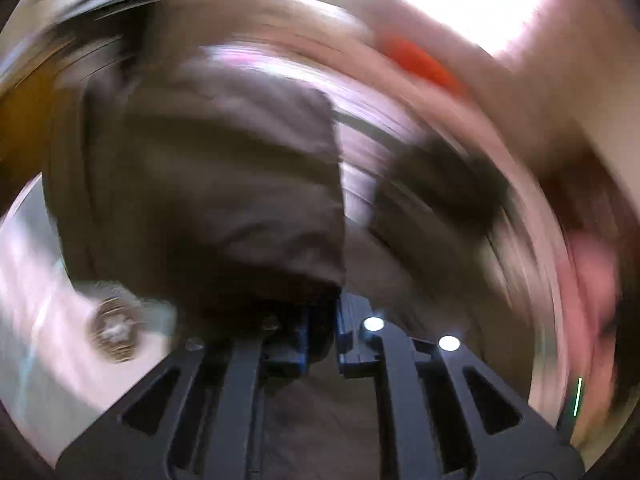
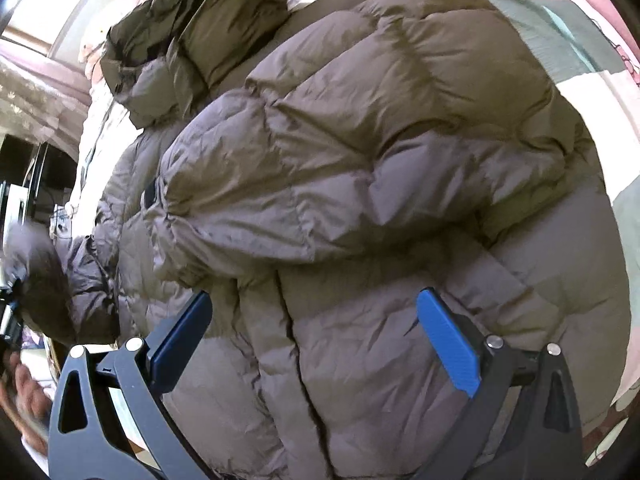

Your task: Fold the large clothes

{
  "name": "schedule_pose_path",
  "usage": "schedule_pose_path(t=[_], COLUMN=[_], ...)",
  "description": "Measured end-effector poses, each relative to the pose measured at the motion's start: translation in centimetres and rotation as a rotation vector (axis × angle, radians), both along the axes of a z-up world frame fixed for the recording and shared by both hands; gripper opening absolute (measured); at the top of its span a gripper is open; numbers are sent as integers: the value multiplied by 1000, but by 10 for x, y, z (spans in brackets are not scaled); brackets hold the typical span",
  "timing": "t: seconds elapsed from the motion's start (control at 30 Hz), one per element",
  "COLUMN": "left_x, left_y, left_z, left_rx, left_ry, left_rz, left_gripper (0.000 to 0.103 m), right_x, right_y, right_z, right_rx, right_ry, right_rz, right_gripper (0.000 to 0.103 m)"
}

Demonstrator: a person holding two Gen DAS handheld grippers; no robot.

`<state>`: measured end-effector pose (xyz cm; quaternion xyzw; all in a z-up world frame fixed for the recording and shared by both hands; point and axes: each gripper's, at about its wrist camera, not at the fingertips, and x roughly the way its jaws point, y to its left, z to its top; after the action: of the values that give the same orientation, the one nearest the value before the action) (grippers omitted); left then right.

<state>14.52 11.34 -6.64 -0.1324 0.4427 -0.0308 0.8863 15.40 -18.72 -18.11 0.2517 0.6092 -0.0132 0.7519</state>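
Jacket first: a grey-brown quilted puffer jacket (image 2: 360, 184) lies spread over a pale patterned bedspread (image 2: 592, 56), its hood (image 2: 192, 28) bunched at the far end and one padded sleeve (image 2: 340, 160) folded across the body, which reads as a first fold already laid so the bulk narrows toward the middle; the front closure seam (image 2: 304, 380) runs down toward the camera. The right gripper (image 2: 320, 340) hovers just over the lower body with its blue pads (image 2: 448, 344) well apart and nothing between them, probably placed there to press or pin the puffy fabric while the other side is brought over. In the left wrist view, heavily smeared by motion, the left gripper (image 1: 324, 340) has its jaws drawn close together on a dark fold of the same jacket, the sleeve or cuff (image 1: 208, 184) rising from them; a grip at the end of the limb gives the most reach for swinging it across; a round metal snap (image 1: 114, 330) shows beside the clamped cloth. An orange blur and pink shapes at the right cannot be identified. Containers: none can be made out in either view, so nothing is held in anything here; the bed alone carries the jacket.
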Motion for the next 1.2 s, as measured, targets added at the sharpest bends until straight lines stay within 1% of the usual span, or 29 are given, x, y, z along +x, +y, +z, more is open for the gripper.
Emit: schedule_pose_path(t=[0.03,0.07,0.1,0.13,0.17,0.2,0.23,0.27,0.3,0.37,0.43,0.47,0.5,0.53,0.6,0.7,0.73,0.77,0.8,0.83,0.87,0.9,0.93,1.0,1.03,1.1,1.13,1.17,1.2], left_x=[-2,-8,-16,-22,-24,-28,-27,-23,-10,-1,3,13,12,17,20,26,28,29,29,29,28,27,26,22,18,10,7,5,5], left_y=[-35,-73,-99,-112,-121,-126,-120,-109,-97,-67,-19,-14,2,16,30,33,35,40,46,50,54,60,64,73,80,93,97,97,96], left_z=[-4,-12,-23,-29,-34,-33,-30,-25,-19,-13,-17,-15,-26,-40,-63,-96,-107,-117,-126,-132,-136,-139,-140,-143,-144,-144,-143,-141,-139], left_rx=[73,190,296,355,394,414,413,401,378,314,196,167,129,123,164,203,212,221,222,214,204,195,197,176,131,7,-44,-75,-77], left_ry=[35,77,101,113,122,119,113,107,104,111,193,227,291,353,456,552,583,615,645,665,676,690,696,703,702,680,661,638,627], left_rz=[-139,-271,-339,-369,-387,-390,-372,-332,-294,-200,-61,-19,49,99,153,151,149,157,176,195,209,236,257,318,357,441,465,478,473], left_gripper=[14,15,22,26,35,39,42,59,77,88,89,89,89,89,89,89,89,89,90,90,90,90,90,90,90,90,90,90,90], right_x=[0,0,0,0,0,-2,-3,-5,-6,-7,-5,-4,-2,0,3,9,9,9,9,11,15,20,27,42,50,64,72,79,91], right_y=[-4,-9,-16,-21,-27,-35,-40,-46,-50,-54,-52,-49,-44,-39,-25,-2,5,10,13,20,27,33,43,59,67,86,87,90,90], right_z=[0,-2,-3,-4,-3,-1,1,4,7,13,15,15,12,8,-8,-37,-44,-48,-48,-44,-34,-23,-6,24,44,82,92,99,95], right_rx=[3,7,12,17,24,34,44,58,71,98,121,115,95,83,98,150,187,222,233,244,237,215,176,143,131,-9,-51,-96,-141], right_ry=[1,5,11,13,8,-6,-22,-44,-66,-114,-132,-124,-100,-79,-7,98,113,114,112,93,53,12,-57,-192,-288,-458,-507,-542,-529], right_rz=[-5,-21,-47,-66,-94,-135,-163,-192,-215,-233,-228,-219,-201,-183,-127,-54,-40,-40,-40,-20,3,26,62,118,156,239,261,271,266], right_gripper=[102,102,102,102,102,102,102,102,102,102,102,102,102,102,102,102,101,83,52,41,28,26,23,21,21,21,21,21,23])
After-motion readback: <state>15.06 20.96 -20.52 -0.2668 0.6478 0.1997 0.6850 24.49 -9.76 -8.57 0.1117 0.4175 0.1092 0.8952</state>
